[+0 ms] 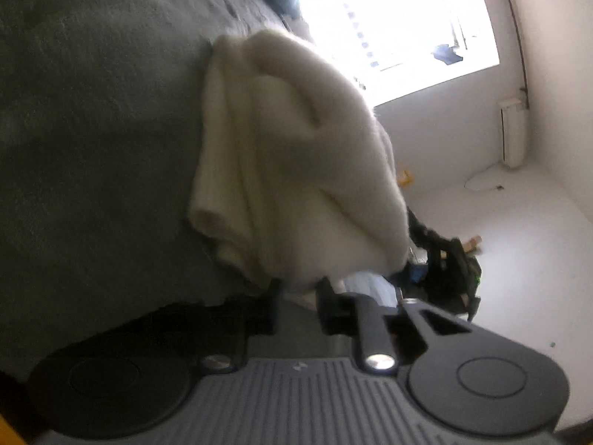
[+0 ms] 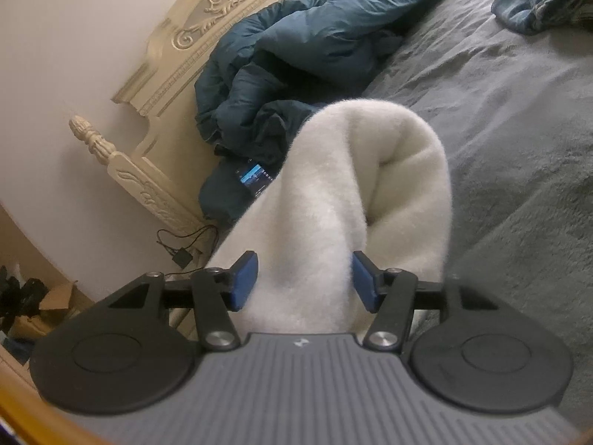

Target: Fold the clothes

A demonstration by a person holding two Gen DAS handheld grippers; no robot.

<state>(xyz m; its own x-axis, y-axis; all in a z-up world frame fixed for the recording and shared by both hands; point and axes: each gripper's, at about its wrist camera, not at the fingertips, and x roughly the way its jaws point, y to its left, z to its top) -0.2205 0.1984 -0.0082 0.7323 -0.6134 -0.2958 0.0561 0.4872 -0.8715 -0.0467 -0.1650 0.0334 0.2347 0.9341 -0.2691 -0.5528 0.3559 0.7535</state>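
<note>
Stage: mid-fold, judged | Garment: cream fleece garment (image 2: 370, 193) bunching on grey bed (image 2: 519, 148), unflattened | Left tool (image 1: 296, 291): pinching its hem, 6 o'clock | Right tool (image 2: 304, 278): gaping, pads straddling fleece at 6 o'clock | Left: flattening, squaring.
</note>
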